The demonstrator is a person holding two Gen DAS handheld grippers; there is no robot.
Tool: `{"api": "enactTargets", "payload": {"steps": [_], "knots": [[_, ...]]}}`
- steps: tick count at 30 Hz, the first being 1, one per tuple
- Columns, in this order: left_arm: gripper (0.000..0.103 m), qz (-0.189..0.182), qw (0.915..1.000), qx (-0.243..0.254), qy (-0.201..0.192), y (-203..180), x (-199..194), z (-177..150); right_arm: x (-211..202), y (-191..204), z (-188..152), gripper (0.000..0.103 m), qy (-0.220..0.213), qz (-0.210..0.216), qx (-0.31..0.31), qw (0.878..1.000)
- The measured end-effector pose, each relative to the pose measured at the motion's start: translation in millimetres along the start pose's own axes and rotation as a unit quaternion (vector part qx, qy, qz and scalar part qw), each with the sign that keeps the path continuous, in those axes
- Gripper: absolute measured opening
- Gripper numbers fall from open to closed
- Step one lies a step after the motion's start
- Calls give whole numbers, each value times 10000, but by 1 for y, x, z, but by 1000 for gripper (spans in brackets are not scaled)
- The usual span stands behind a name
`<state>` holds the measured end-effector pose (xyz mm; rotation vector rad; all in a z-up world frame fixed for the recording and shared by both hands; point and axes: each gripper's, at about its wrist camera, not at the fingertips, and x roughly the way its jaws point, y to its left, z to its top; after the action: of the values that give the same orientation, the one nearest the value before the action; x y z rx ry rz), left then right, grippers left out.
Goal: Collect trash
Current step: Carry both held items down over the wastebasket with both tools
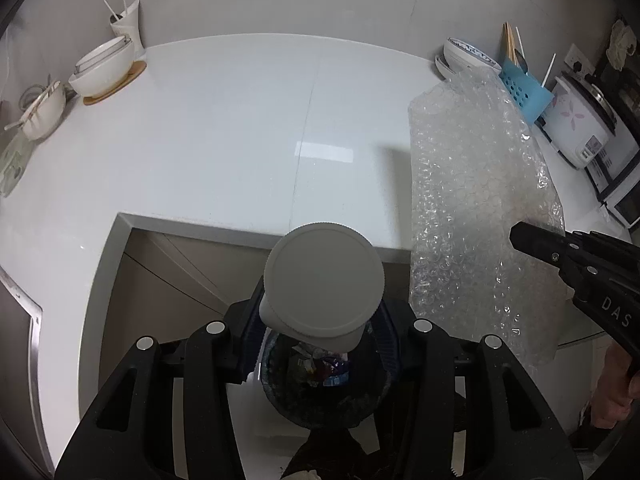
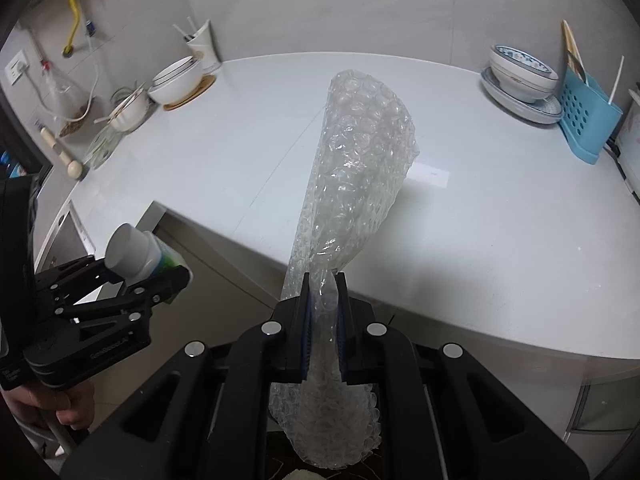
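Left tongs (image 1: pixel 320 320) clamped on a white-capped bottle (image 1: pixel 322 284); right tongs (image 2: pixel 324 320) pinched together on a bubble wrap (image 2: pixel 352 184) sheet standing up toward 12 o'clock. Both loads carried off the bench (image 1: pixel 220 132) edge. Bin (image 1: pixel 320 384), already holding scraps, sits under the bottle at 6 o'clock. Step, as judged: disposal. Next: centre over the bin, release the bottle, then stuff the wrap in.

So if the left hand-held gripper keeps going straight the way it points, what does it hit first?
Probably the trash bin: its open mouth shows between the fingers of the left hand-held gripper, just beyond the white-capped bottle it grips. Nothing else seems to lie between, though depth is unclear.
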<state>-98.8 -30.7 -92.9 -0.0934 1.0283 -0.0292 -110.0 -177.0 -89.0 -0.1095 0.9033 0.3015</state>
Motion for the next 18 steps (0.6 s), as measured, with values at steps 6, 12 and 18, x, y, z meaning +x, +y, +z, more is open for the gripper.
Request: {"api": "enactTargets", "payload": {"steps": [6,12,18], "knots": [[46,25,10000,-49,3,7,-2,-18,-5,18,-24,9,37,234,-182,9996],[46,18,9997,-130,181,15,5,-34,-4,35,-46,9,158,385,-329,9986],[46,17,9992,-192,346,21,12,-52,7,39,-67,9,385,461,-358,9976]]}}
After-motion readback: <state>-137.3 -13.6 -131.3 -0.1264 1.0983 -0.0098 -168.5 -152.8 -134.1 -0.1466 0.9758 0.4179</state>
